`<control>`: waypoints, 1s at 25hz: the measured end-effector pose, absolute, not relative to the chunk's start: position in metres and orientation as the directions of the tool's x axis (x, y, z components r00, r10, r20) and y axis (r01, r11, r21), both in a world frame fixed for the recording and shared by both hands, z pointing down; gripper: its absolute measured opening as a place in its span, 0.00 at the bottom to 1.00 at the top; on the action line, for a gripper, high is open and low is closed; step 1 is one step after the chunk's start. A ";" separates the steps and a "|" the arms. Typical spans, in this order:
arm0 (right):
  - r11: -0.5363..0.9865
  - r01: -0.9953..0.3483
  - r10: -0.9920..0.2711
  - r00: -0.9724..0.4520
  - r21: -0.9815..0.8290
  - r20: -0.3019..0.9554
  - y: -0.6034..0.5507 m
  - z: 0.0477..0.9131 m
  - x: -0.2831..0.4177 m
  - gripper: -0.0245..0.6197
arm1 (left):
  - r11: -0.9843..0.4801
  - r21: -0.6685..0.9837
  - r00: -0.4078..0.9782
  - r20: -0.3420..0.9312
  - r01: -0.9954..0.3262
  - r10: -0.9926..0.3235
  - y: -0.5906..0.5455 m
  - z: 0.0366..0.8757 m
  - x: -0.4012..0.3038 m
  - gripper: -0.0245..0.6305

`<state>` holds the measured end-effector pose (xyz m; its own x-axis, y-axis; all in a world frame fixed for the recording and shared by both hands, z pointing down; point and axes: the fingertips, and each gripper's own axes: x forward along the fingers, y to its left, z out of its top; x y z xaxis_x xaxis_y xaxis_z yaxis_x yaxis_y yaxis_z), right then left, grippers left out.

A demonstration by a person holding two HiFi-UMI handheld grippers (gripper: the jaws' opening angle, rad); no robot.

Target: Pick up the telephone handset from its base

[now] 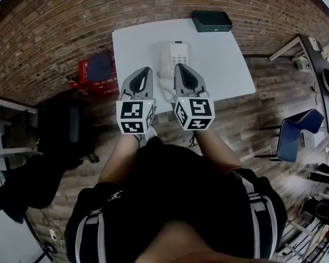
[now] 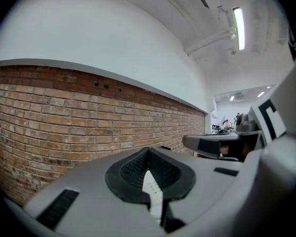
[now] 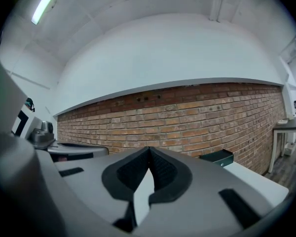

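two grippers are seen: the left gripper (image 1: 145,73) and right gripper (image 1: 182,69), both closed on nothing. one phone (image 1: 179,53) and one black box (image 1: 211,21) are set on one table (image 1: 222,64). the handset (image 1: 165,62) is seen on its base, between the two gripper tips.

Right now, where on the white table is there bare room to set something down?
Bare table lies left of the telephone, out to the left edge, and a wider patch lies right of it, nearer than the black box. The near middle is crowded: the telephone, the left gripper and the right gripper.
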<state>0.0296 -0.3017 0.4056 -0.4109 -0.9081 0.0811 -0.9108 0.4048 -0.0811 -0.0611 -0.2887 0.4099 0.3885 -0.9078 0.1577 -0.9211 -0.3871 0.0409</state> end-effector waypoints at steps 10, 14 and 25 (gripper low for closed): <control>0.300 -0.951 -0.936 -0.309 -0.078 0.168 -0.383 0.439 0.014 0.04 | -0.445 0.046 0.444 0.197 -0.895 -0.874 -0.365 0.421 -0.084 0.04; 0.280 -0.956 -0.926 -0.292 -0.081 0.238 -0.411 0.470 0.011 0.04 | -0.438 0.063 0.440 0.233 -0.897 -0.867 -0.385 0.434 -0.090 0.04; 0.275 -0.958 -0.840 -0.278 -0.077 0.466 -0.466 0.579 -0.004 0.28 | -0.381 0.106 0.395 0.296 -0.919 -0.870 -0.396 0.460 -0.118 0.04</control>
